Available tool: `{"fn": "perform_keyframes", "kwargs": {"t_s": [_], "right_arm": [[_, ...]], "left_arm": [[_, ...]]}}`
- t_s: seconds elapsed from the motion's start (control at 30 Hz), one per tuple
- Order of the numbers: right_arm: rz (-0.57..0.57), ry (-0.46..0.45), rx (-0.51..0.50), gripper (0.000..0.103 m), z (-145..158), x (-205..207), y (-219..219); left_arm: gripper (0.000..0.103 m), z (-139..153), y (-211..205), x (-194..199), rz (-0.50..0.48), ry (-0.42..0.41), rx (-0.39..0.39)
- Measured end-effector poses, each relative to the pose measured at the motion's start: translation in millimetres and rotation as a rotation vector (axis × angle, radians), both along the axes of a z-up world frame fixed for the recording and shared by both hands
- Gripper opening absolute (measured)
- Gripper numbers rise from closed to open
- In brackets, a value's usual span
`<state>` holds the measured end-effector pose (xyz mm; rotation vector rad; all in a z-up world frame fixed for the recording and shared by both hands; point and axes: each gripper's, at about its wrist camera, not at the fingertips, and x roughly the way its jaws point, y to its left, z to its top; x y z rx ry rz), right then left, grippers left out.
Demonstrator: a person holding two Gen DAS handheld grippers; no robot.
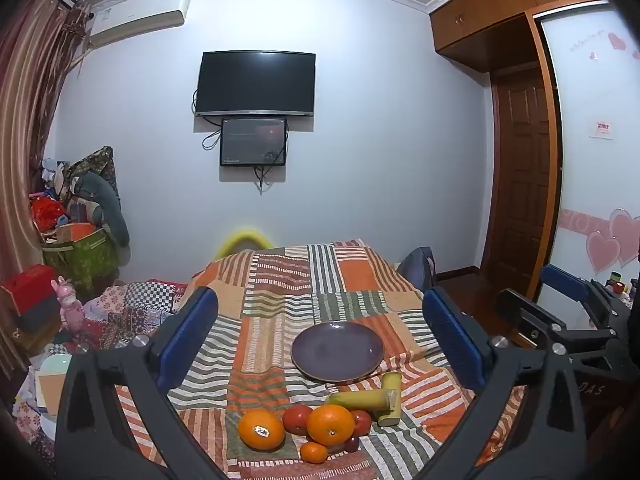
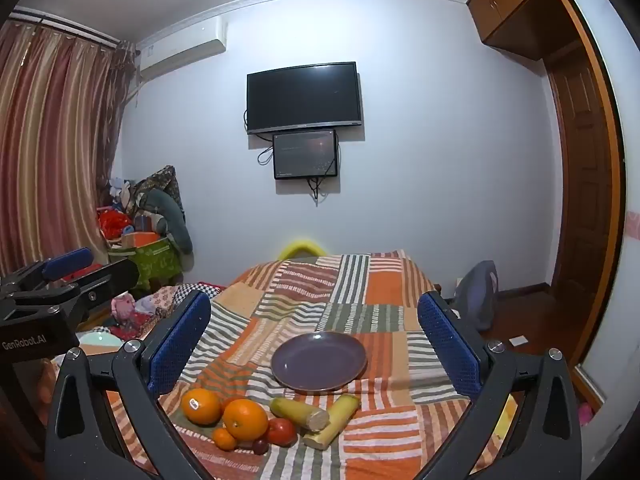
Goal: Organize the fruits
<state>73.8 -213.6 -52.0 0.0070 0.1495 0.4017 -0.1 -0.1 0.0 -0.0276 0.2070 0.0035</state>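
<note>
An empty purple plate (image 1: 337, 351) (image 2: 319, 361) sits on the patchwork-covered table (image 1: 280, 288) (image 2: 384, 288). In front of it lie two large oranges (image 1: 330, 424) (image 2: 245, 418), one with a sticker (image 1: 261, 429) (image 2: 201, 406), a small tangerine (image 1: 313, 452) (image 2: 224, 439), tomatoes (image 1: 297, 419) (image 2: 281, 431), a dark plum (image 2: 260, 446) and two yellow-green cane pieces (image 1: 366, 399) (image 2: 298, 413). My left gripper (image 1: 320, 344) is open above them, empty. My right gripper (image 2: 314, 346) is open and empty too, and shows at the right of the left wrist view (image 1: 560, 312).
A cluttered bed and bags (image 1: 80, 240) lie to the left. A curtain (image 2: 52, 140) hangs at the left. A TV (image 1: 256, 84) hangs on the far wall. A wooden door (image 1: 520, 184) and wardrobe stand at the right. A grey bag (image 2: 478, 292) sits beside the table.
</note>
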Motion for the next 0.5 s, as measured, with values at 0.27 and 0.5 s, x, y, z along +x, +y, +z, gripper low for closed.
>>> {"fn": "perform_keyframes", "kwargs": {"t_s": [0.27,0.5], "right_arm": [[0.0,0.0,0.003,0.103,-0.1,-0.7,0.0],[0.002,0.002,0.009,0.103,2.5,0.8,0.0]], "left_arm": [[0.103,-0.6,0.2,1.7,-0.002,0.011,-0.009],[0.103,3.3,5.4,7.2,-0.002,0.017,-0.013]]}}
